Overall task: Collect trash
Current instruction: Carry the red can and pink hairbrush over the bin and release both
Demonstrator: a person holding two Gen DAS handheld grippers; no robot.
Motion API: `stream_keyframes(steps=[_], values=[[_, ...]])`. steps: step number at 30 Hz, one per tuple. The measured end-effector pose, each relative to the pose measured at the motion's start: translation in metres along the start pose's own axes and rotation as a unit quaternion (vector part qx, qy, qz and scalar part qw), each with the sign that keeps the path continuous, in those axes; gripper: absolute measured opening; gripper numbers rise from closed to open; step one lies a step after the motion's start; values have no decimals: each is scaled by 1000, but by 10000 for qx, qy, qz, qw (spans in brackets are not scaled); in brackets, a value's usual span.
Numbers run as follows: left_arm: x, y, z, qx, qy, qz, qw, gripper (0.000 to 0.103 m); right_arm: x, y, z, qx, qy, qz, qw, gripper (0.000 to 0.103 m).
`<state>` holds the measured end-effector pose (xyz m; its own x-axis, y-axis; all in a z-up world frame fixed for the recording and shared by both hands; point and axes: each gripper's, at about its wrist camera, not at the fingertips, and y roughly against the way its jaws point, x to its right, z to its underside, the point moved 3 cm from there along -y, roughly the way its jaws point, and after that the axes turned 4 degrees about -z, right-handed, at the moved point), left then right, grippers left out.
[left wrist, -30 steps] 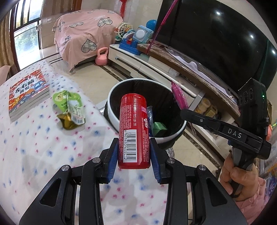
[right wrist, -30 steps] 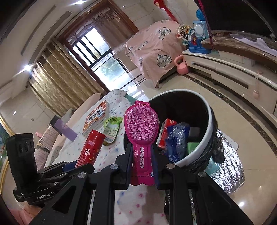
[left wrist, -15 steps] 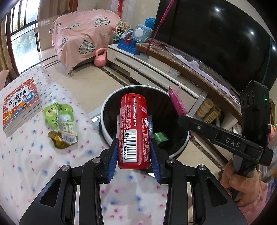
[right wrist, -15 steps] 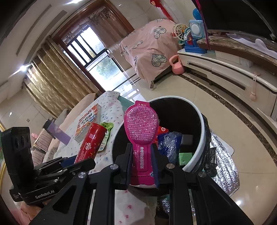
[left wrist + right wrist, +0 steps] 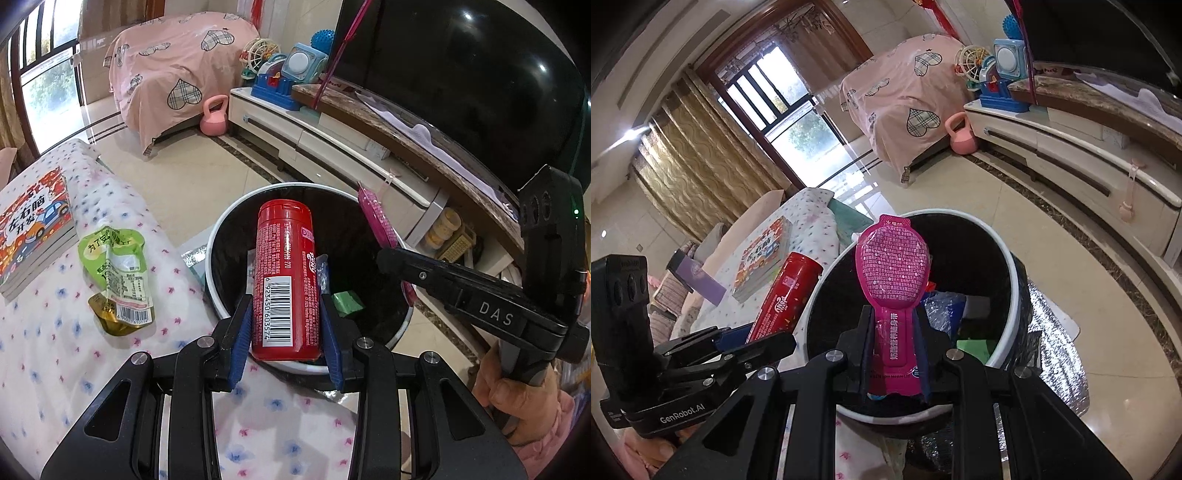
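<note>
Both grippers tilt downward over the bin, a round white-rimmed can with a black liner that stands on the tile floor just beside the table's edge. The left gripper has its blue-padded jaws clamped on the lower half of a red canister, a smooth plastic cylinder with a barcode label, held upright with its cap end out over the bin's mouth. The right gripper pinches the narrow neck of a pink pouch, a flat glossy sachet shaped like a paddle, its rounded head standing up above the bin. In the left wrist view a hand grips the right tool's handle at lower right, with a pink sleeve cut off by the frame; the pouch there shows only edge-on as a thin strip. In the bin lie crumpled clear plastic and a green scrap, but the canister and pouch hide much of what else is inside. A crinkled green wrapper lies flat on the dotted tablecloth, near a stack of books whose left side runs out of frame. The print on the pouch is too small to read.
</note>
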<state>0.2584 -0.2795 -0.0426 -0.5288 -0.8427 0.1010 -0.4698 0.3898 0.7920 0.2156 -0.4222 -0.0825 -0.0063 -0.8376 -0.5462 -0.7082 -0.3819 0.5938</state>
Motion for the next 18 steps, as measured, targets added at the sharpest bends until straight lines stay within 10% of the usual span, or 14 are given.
stream_keyframes(steps=[18], values=[[1, -15, -5, -177, -3, -54, 9998, 33, 10, -20, -9, -263, 11, 232, 9994, 21]])
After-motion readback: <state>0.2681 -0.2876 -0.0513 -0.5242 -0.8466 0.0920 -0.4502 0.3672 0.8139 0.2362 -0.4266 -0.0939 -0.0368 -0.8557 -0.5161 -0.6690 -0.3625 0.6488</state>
